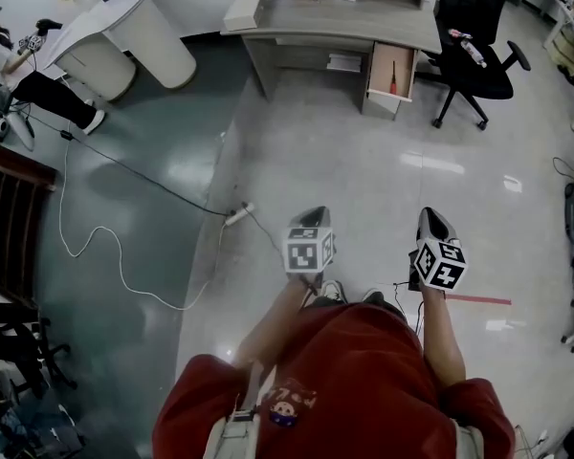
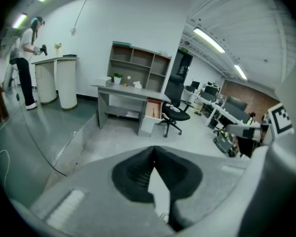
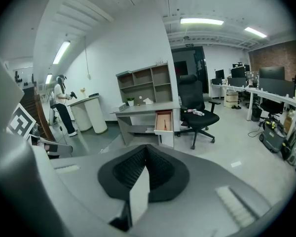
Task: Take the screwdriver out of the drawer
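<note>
Wide glossy floor [image 1: 364, 189] ahead of me, and I stood well back on it, far from everything that mattered. Across it, at the far side, sat the grey table [image 1: 316, 22], with a black office chair [image 1: 474, 51] parked just to its right. Under the table's right end the drawer [image 1: 391, 70] hung pulled out, open to the room. A white cable [image 1: 184, 306] looped over the floor on my left, running up to a power strip [image 1: 239, 215].

Down in front of me: my left gripper [image 1: 312, 216], jaws together, nothing between them. My right gripper [image 1: 432, 220], the same, pads pressed tip to tip and empty. Both pointed forward and down toward that table.

And there, lying in the open drawer, the screwdriver [image 1: 393, 82], a thin red-handled thing set lengthwise on the drawer's floor, untouched.

My read was that the task had barely begun; the whole walk was yet to come. Trouble spots? The cable, for one: drift left and a foot could catch it. The chair stood so near the drawer that my right gripper could knock it on the way in. With both jaws closed, arriving without opening them would only shove the screwdriver along. It was slim and low, so a pinch could skid off the handle, or the jaws could foul the drawer's side walls.
</note>
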Demonstrator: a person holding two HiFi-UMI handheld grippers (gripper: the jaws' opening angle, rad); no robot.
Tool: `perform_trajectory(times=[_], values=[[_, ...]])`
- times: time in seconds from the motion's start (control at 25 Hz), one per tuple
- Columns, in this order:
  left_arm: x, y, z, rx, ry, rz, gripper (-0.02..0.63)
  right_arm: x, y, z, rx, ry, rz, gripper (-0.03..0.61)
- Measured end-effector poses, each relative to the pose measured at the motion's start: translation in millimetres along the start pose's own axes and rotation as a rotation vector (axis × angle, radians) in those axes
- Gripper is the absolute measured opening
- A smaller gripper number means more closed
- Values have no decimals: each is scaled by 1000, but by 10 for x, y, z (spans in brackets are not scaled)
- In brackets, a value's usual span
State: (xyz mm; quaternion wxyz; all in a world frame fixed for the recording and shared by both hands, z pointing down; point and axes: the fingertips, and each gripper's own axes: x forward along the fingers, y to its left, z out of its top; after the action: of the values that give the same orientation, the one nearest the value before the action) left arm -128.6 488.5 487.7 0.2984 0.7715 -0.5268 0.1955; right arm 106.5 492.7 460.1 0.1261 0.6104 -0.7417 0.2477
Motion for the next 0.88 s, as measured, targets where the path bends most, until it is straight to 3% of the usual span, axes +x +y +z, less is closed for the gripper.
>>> perform_trajectory(times=[0.24, 0.44, 0.88], values=[[-48, 256, 33, 32, -3, -17, -2, 80, 289, -68, 1, 7, -6, 0], [-27, 401, 29, 9, 2, -24, -2, 170, 435, -113, -14, 27, 1, 0], [514, 420, 388, 24, 23, 2, -2, 810, 149, 91, 10, 56, 26, 1]])
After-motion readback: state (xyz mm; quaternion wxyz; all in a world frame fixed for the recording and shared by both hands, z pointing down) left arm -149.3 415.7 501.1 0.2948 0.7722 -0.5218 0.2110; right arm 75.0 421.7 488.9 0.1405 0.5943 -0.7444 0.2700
